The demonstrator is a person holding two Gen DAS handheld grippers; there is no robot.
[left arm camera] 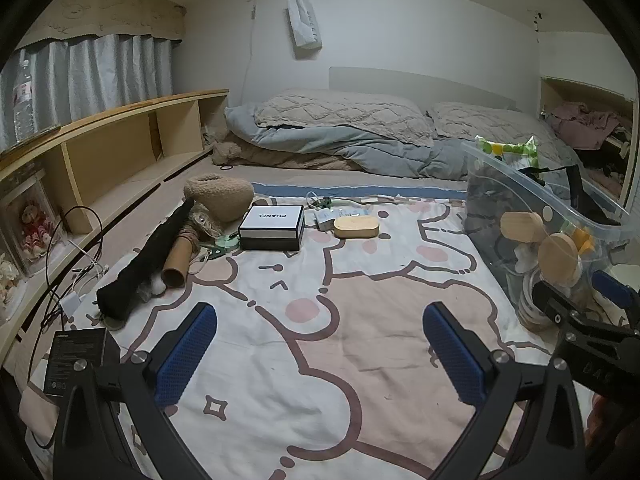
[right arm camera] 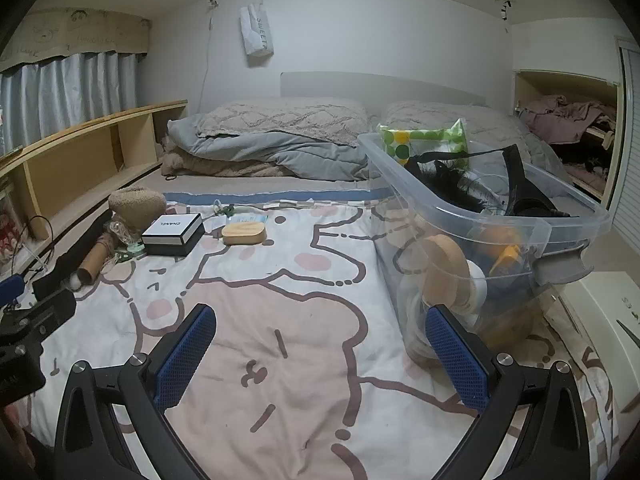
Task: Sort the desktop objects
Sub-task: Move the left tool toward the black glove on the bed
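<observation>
On a cartoon-print blanket point(left arm camera: 320, 320) lie loose objects: a black-and-white box point(left arm camera: 272, 227) point(right arm camera: 173, 234), a flat wooden case point(left arm camera: 356, 227) point(right arm camera: 244, 234), a cardboard tube point(left arm camera: 178, 262) point(right arm camera: 94, 265), a long black fabric item point(left arm camera: 148, 262) and a fuzzy beige pouch point(left arm camera: 220, 196) point(right arm camera: 138, 202). A clear plastic bin point(right arm camera: 480, 232) point(left arm camera: 552, 224) at the right holds wooden discs, a green dotted pack and dark items. My left gripper point(left arm camera: 320, 344) hovers open over bare blanket. My right gripper point(right arm camera: 320, 344) is open too, its right finger point(right arm camera: 456, 356) near the bin's front corner.
A wooden shelf unit point(left arm camera: 120, 148) runs along the left with cables point(left arm camera: 68, 264) beside it. A dark flat box point(left arm camera: 80, 360) lies near the left gripper. Pillows and a folded grey duvet point(left arm camera: 340, 136) fill the back. A white box point(right arm camera: 600, 320) sits right of the bin.
</observation>
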